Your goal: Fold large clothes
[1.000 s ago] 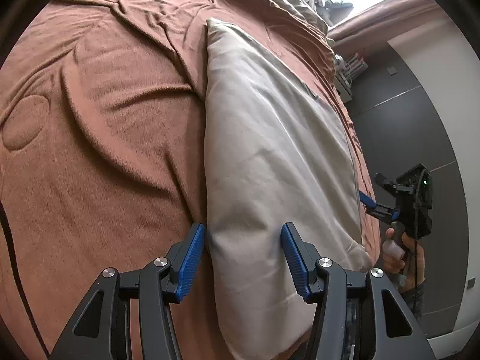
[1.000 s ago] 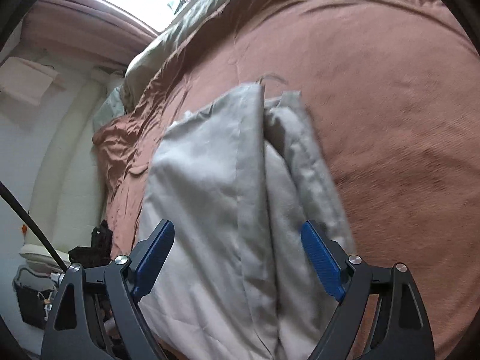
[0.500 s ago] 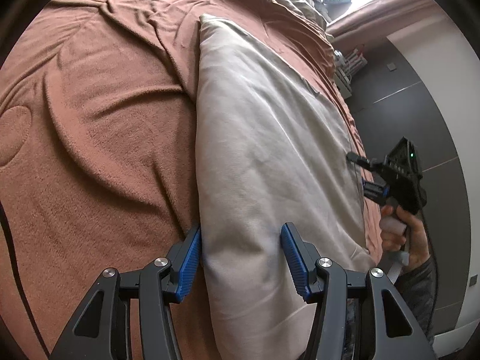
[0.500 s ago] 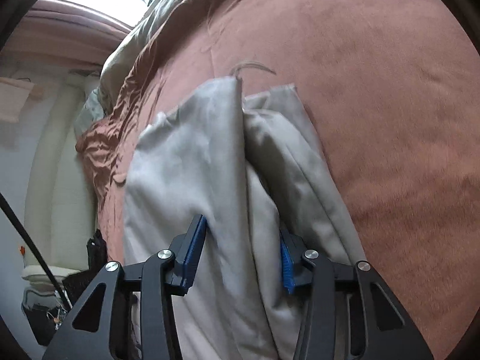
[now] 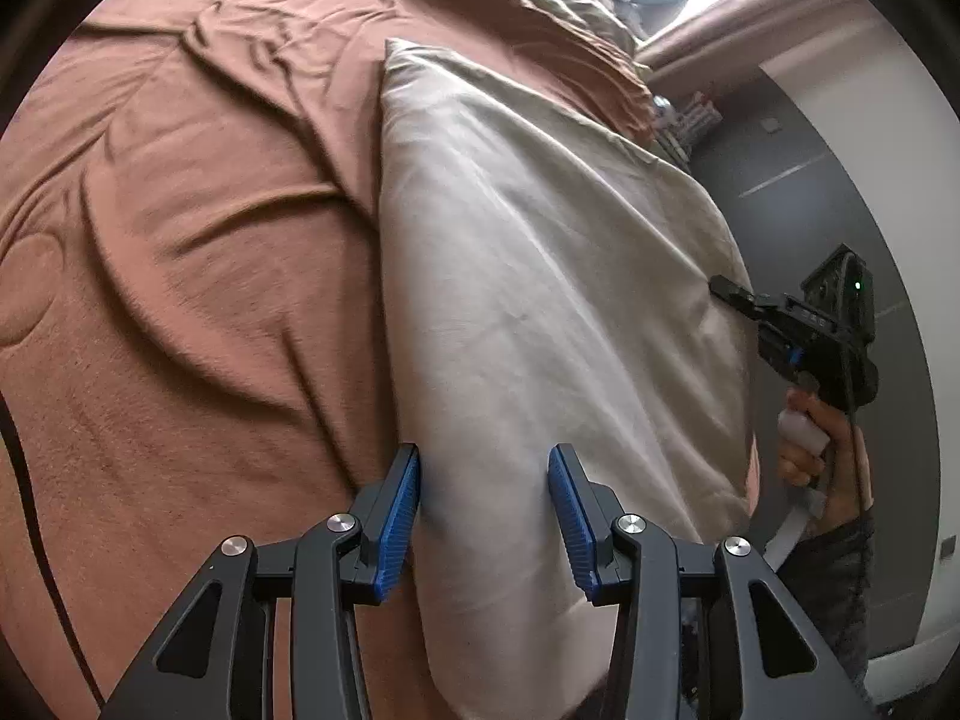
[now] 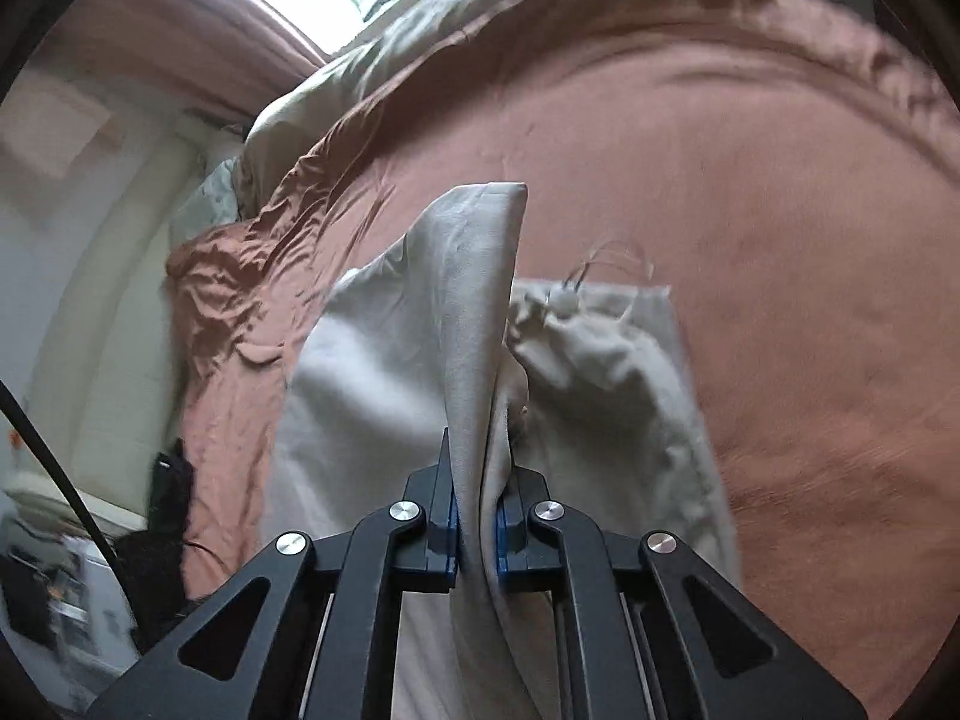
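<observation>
- beige garment is lying flat on the bed over a rust-brown blanket, drawstring end resting on the blanket
- right gripper is clamped tight on a bunched ridge of the garment, and that fold stands up from the rest
- left gripper sits with its blue fingers spread apart, one at the cloth's edge and one over it, gripping nothing
- olive-green bedding is crumpled at the far end of the bed
</observation>
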`<state>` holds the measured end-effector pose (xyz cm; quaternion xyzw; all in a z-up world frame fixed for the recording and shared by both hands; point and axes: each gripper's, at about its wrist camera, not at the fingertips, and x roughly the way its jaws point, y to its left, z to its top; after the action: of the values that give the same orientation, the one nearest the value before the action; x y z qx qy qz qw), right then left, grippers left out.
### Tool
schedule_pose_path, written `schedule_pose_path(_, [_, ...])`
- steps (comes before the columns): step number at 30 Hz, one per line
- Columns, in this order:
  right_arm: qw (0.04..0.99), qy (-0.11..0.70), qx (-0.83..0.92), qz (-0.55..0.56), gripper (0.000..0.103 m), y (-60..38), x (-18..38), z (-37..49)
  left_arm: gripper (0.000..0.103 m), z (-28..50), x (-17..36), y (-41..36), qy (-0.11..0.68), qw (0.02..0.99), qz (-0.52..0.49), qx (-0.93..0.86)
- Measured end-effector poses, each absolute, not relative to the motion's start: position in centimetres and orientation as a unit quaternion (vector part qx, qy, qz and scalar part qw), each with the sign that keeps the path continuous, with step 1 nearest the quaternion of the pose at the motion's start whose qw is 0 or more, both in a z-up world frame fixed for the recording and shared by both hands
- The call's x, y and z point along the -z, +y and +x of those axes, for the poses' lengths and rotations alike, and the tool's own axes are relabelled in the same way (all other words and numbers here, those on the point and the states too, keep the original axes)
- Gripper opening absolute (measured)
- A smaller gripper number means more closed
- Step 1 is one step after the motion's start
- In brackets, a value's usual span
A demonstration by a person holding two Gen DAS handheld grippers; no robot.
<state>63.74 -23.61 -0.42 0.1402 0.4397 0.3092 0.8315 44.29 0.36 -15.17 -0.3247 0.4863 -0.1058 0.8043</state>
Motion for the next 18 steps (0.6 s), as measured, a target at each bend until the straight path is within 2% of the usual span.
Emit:
schedule_pose_path(3, [0.843,0.456,-0.261,0.114,0.006,-24.1,1.9,64.1,0.046,44.4,14.6,-0.4,0.483,0.806,-0.320,0.122])
schedule_pose_path(5, [0.835,0.479,-0.241,0.122,0.011,-24.8,3.6,64.9,0.046,44.5,14.5,-0.6,0.486,0.807,-0.312,0.125])
schedule_pose_path(6, [0.833,0.484,-0.234,0.131,0.018,-25.2,4.3,65.0,0.046,44.6,14.4,-0.7,0.488,0.808,-0.305,0.122])
schedule_pose_path(7, [0.836,0.482,-0.226,0.134,0.030,-25.7,4.7,64.9,0.047,44.8,14.5,-0.6,0.491,0.808,-0.304,0.121])
schedule_pose_path(8, [0.840,0.478,-0.218,0.132,0.037,-26.1,4.7,64.7,0.048,44.9,14.6,-0.4,0.491,0.806,-0.306,0.121])
schedule_pose_path(9, [0.844,0.475,-0.213,0.128,0.059,-26.4,4.7,64.4,0.053,45.1,14.7,0.0,0.490,0.805,-0.311,0.120])
schedule_pose_path(10, [0.846,0.469,-0.217,0.129,0.076,-26.7,4.5,64.0,0.060,45.2,14.8,0.4,0.490,0.805,-0.315,0.115])
schedule_pose_path(12, [0.837,0.470,-0.240,0.146,0.078,-27.3,4.4,63.6,0.065,45.9,15.1,1.4,0.488,0.807,-0.318,0.097])
schedule_pose_path(18, [0.793,0.508,-0.287,0.173,0.078,-28.7,6.2,65.2,0.065,48.6,15.6,2.4,0.487,0.804,-0.330,0.090])
